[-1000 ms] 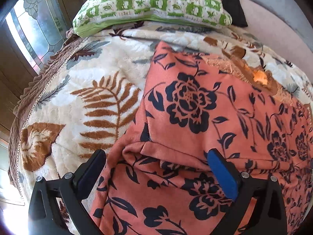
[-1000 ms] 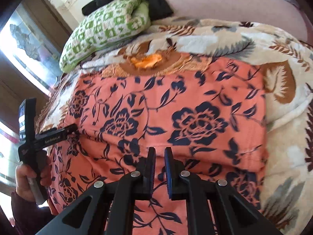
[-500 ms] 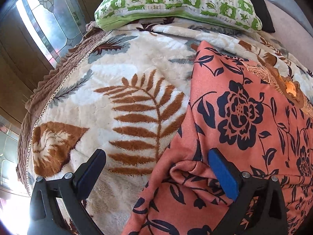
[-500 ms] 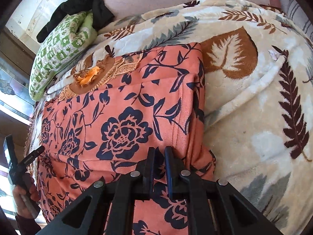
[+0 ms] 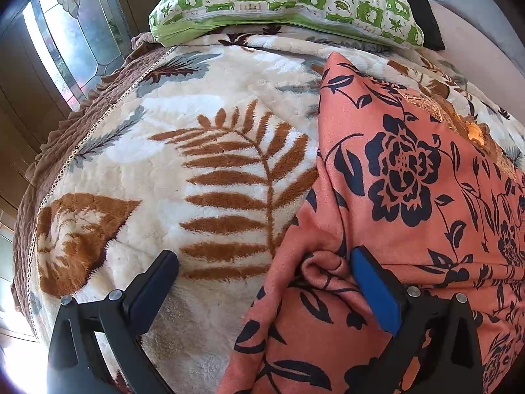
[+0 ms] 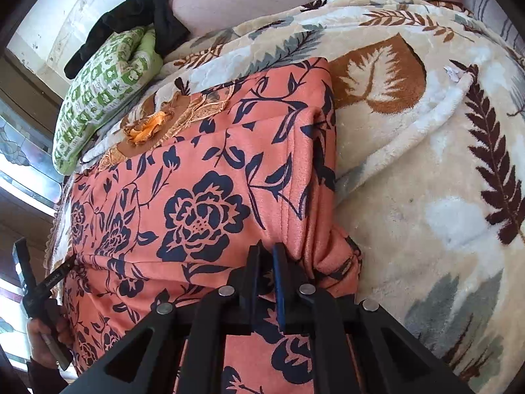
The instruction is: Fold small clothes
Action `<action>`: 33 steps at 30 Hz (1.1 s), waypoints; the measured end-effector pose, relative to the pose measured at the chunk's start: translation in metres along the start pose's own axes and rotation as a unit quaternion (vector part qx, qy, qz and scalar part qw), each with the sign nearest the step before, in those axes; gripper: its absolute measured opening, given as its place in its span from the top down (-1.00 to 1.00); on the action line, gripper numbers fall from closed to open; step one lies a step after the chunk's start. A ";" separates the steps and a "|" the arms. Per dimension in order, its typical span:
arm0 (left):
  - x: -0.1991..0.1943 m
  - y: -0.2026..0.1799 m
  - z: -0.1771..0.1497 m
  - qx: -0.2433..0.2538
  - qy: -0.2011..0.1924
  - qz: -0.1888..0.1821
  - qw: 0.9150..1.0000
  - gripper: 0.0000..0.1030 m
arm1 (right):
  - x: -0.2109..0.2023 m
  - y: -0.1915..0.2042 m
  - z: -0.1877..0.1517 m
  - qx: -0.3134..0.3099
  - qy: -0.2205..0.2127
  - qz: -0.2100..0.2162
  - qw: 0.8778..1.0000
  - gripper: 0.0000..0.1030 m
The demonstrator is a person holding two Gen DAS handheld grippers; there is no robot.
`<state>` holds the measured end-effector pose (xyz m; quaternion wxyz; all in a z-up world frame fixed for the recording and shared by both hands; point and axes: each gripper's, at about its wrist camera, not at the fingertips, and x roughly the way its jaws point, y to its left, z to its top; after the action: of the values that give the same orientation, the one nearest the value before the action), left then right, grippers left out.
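Observation:
An orange garment with dark navy flowers (image 5: pixel 410 203) lies on the leaf-patterned blanket; it also shows in the right wrist view (image 6: pixel 203 197), partly folded, with an embroidered orange neckline (image 6: pixel 147 128) at its far end. My left gripper (image 5: pixel 262 262) is open at the garment's left edge: its blue right finger (image 5: pixel 374 289) rests against a bunched fold, its left finger (image 5: pixel 154 282) is over bare blanket. My right gripper (image 6: pixel 267 256) is shut on the garment's folded right edge. The left gripper also shows in the right wrist view (image 6: pixel 46 282), held in a hand.
A cream blanket with brown fern leaves (image 5: pixel 229 180) covers the bed; it also shows in the right wrist view (image 6: pixel 443 180). A green checked pillow (image 5: pixel 288 3) lies at the far end with black cloth (image 6: pixel 131 19) behind it. A stained-glass window (image 5: pixel 69 32) is on the left.
My left gripper has slid left, off the garment's middle to its left edge. My right gripper, still shut on the fabric, has moved right to the garment's right edge.

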<state>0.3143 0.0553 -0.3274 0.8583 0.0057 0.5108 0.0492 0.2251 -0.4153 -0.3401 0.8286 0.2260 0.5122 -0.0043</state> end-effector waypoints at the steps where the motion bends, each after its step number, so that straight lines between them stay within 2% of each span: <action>1: -0.001 0.002 0.000 -0.004 0.002 -0.004 1.000 -1.00 | -0.001 -0.003 0.000 0.007 0.000 0.008 1.000 0.81; 3: -0.003 0.006 0.003 -0.020 0.011 -0.010 1.000 -1.00 | -0.002 -0.002 0.001 0.003 -0.004 0.005 1.000 0.82; 5: -0.009 0.011 0.006 -0.041 0.014 -0.017 0.999 -1.00 | -0.003 0.007 -0.001 -0.022 -0.012 -0.017 1.000 0.82; 9: -0.031 0.020 0.012 -0.071 -0.026 -0.044 0.996 -1.00 | -0.003 0.018 0.000 -0.037 -0.014 -0.048 0.998 0.81; 14: -0.041 0.006 0.018 -0.051 -0.048 -0.072 0.995 -1.00 | -0.002 0.014 0.004 -0.023 -0.006 -0.035 0.999 0.76; 20: -0.014 -0.023 0.038 -0.040 -0.031 -0.143 0.988 -1.00 | -0.001 0.012 0.004 -0.014 -0.003 -0.026 1.000 0.76; 21: -0.006 -0.026 0.040 -0.037 -0.019 -0.136 0.990 -1.00 | -0.001 0.013 0.004 -0.015 -0.004 -0.026 1.000 0.76; 23: 0.015 -0.021 0.041 -0.047 0.021 -0.093 0.994 -1.00 | -0.002 0.013 0.004 -0.018 -0.004 -0.027 0.999 0.76; 24: 0.019 -0.014 0.041 -0.060 0.027 -0.103 0.993 -1.00 | -0.002 0.013 0.004 -0.020 -0.004 -0.025 0.999 0.76; 26: 0.015 -0.005 0.042 -0.069 0.022 -0.114 0.991 -1.00 | -0.002 0.011 0.004 -0.022 -0.002 -0.020 1.000 0.76; 28: 0.014 0.004 0.040 -0.068 0.029 -0.097 0.992 -1.00 | -0.002 0.009 0.005 -0.021 0.000 -0.013 1.000 0.76; 30: 0.014 0.013 0.037 -0.068 0.035 -0.096 0.992 -1.00 | -0.002 0.008 0.006 -0.017 0.002 -0.008 1.000 0.76; 33: 0.007 0.022 0.032 -0.058 0.032 -0.069 0.995 -1.00 | -0.002 0.008 0.005 -0.016 0.002 -0.009 1.000 0.76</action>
<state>0.3435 0.0793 -0.3171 0.8420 -0.0806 0.5331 0.0196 0.2304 -0.4104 -0.3336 0.8310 0.2081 0.5159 -0.0032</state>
